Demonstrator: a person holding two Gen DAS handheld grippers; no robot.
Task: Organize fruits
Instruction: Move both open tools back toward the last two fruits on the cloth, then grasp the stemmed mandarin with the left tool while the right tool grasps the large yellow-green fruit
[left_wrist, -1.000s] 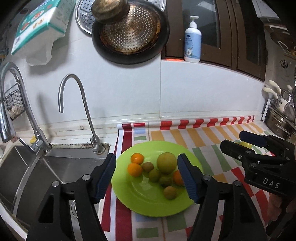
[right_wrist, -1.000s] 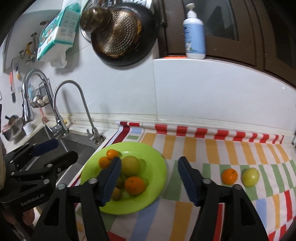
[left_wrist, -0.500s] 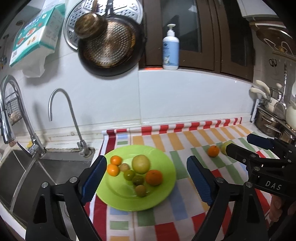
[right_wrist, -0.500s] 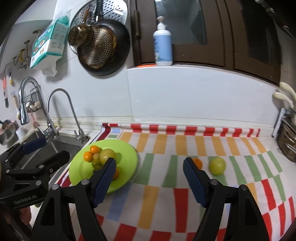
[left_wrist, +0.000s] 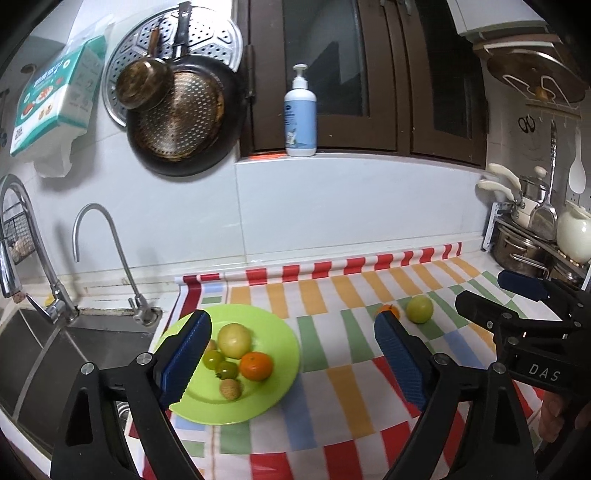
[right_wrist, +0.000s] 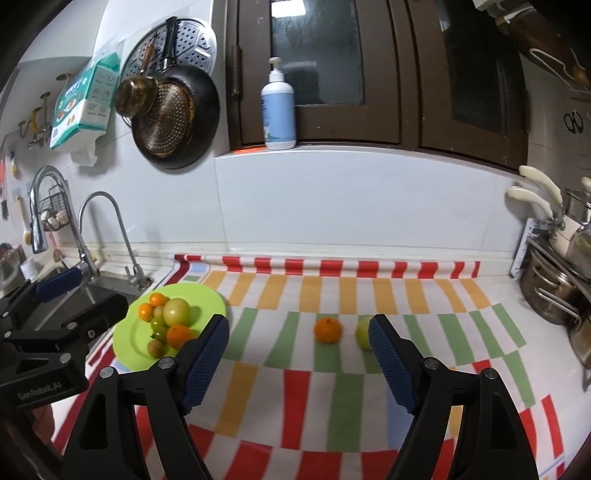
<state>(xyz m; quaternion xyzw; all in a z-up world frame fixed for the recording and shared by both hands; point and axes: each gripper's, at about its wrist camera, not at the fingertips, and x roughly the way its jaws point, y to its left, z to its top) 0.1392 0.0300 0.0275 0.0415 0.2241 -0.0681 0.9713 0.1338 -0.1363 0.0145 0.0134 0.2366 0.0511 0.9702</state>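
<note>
The left tool (left_wrist: 291, 354) is hanging wide open and empty above the green plate (left_wrist: 273, 402), which is sitting on the striped cloth (left_wrist: 332, 417) beside the sink (left_wrist: 74, 350). The right tool (right_wrist: 298, 350) is also gaping wide, gripping nothing, over the tabletop.

The right wrist view is showing the loose orange (right_wrist: 327, 330) whole, lying on the cloth well apart from the plate; the left view is showing only its top edge behind a finger pad. The reverse is happening with the loose green fruit (left_wrist: 419, 309): whole from the left, half covered by a pad from the right. Two small oranges (right_wrist: 152, 305) at the plate's far edge are showing only in the right view.
</note>
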